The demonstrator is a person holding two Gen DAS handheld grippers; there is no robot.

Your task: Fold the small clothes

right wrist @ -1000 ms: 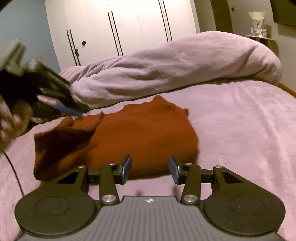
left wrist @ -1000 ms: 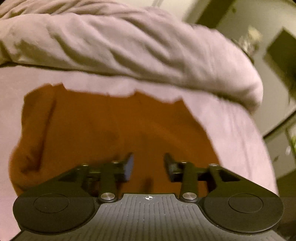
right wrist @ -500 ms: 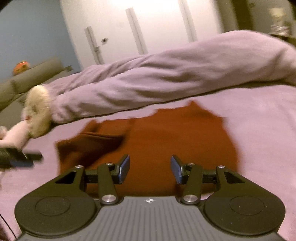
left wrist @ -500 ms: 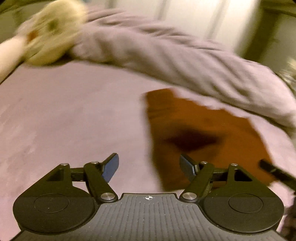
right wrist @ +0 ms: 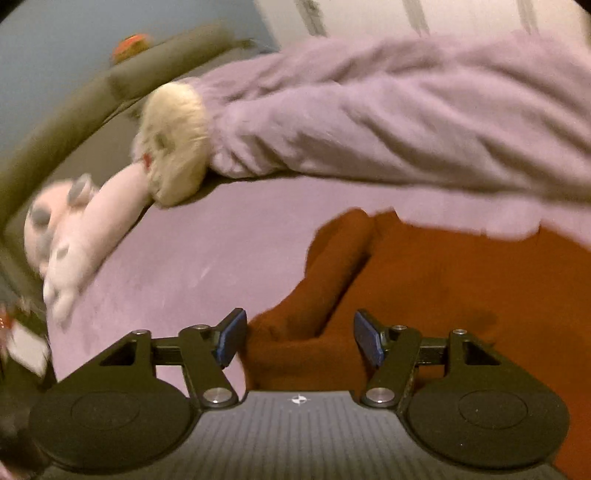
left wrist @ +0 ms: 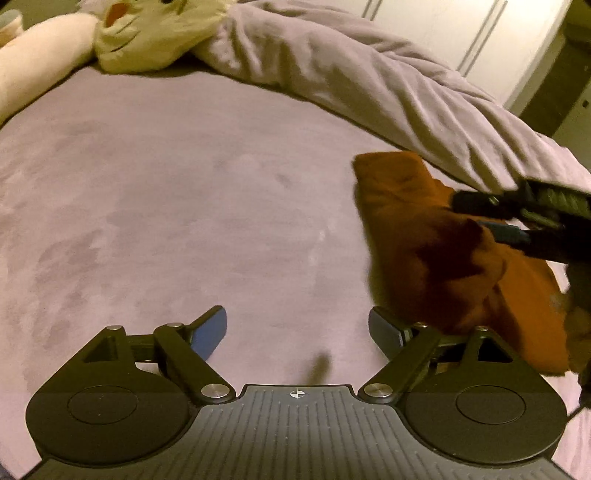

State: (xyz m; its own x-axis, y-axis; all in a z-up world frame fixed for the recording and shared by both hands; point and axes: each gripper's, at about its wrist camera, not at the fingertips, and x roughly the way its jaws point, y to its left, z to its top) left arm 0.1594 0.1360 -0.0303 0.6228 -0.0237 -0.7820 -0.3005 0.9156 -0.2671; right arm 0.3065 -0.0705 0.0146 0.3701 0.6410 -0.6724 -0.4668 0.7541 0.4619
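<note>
A rust-orange garment (left wrist: 424, 240) lies bunched on the purple bedspread (left wrist: 184, 203), close under the rolled duvet. My left gripper (left wrist: 297, 332) hovers over bare bedspread to the left of the garment. Its jaws are opening wide and nothing is between them; the right finger's tip is near the cloth's lower edge. My right gripper (right wrist: 299, 338) hangs over the garment's (right wrist: 443, 288) folded left part. Its jaws are opening too, with the cloth below the gap and the pads not pressing on it. In the left wrist view the right gripper (left wrist: 484, 218) reaches in from the right, above the garment.
A rolled purple duvet (left wrist: 388, 85) runs along the far side of the bed. A cream plush toy (left wrist: 147, 33) and a pink plush (right wrist: 74, 236) lie at the bed's far left. White wardrobe doors (left wrist: 461, 29) stand behind. An olive headboard (right wrist: 74, 99) borders the left.
The left gripper swung left off the garment onto bare bedspread and spread its jaws wide. The right gripper moved left over the garment's left part and widened its jaws.
</note>
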